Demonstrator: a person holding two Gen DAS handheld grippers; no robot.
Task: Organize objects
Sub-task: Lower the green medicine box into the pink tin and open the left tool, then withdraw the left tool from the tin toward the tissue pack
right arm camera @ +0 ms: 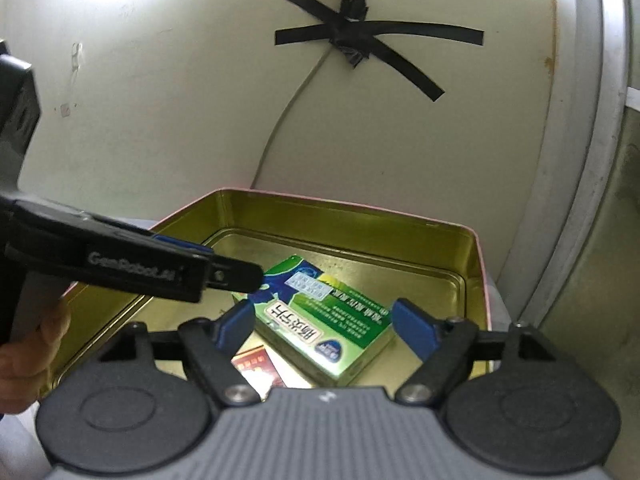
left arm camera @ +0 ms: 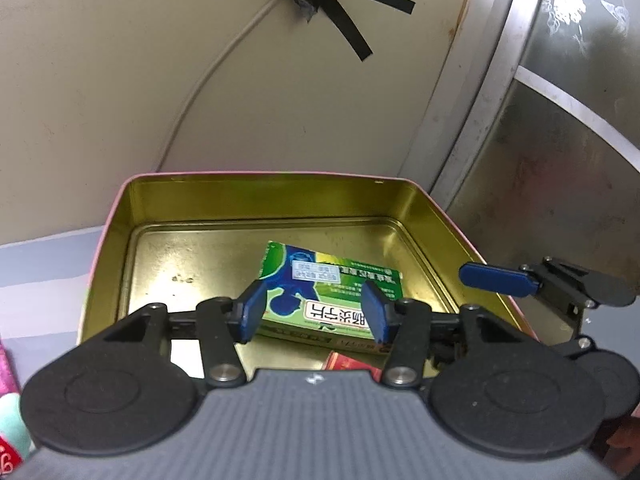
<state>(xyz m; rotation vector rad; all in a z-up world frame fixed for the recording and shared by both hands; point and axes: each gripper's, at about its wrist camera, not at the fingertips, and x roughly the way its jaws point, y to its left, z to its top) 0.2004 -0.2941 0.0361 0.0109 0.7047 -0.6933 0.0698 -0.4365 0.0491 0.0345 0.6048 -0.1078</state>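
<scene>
A green medicine box (left arm camera: pixel 332 292) lies flat inside an open gold-lined tin (left arm camera: pixel 256 196) with a pink outside. My left gripper (left arm camera: pixel 314 312) is open above the box's near end, blue pads on either side, not gripping it. The right gripper (left arm camera: pixel 496 278) shows at the right over the tin's rim. In the right wrist view the same green box (right arm camera: pixel 324 316) lies in the tin (right arm camera: pixel 340 216), and my right gripper (right arm camera: pixel 324 328) is open around it. The left gripper (right arm camera: pixel 224 272) reaches in from the left.
A red packet (right arm camera: pixel 256 368) lies in the tin under the green box's near corner; it also shows in the left wrist view (left arm camera: pixel 348 362). The wall behind holds a taped cable (right arm camera: pixel 360 40). A metal cabinet (left arm camera: pixel 560 120) stands at the right. Pink items (left arm camera: pixel 8 420) lie at the left.
</scene>
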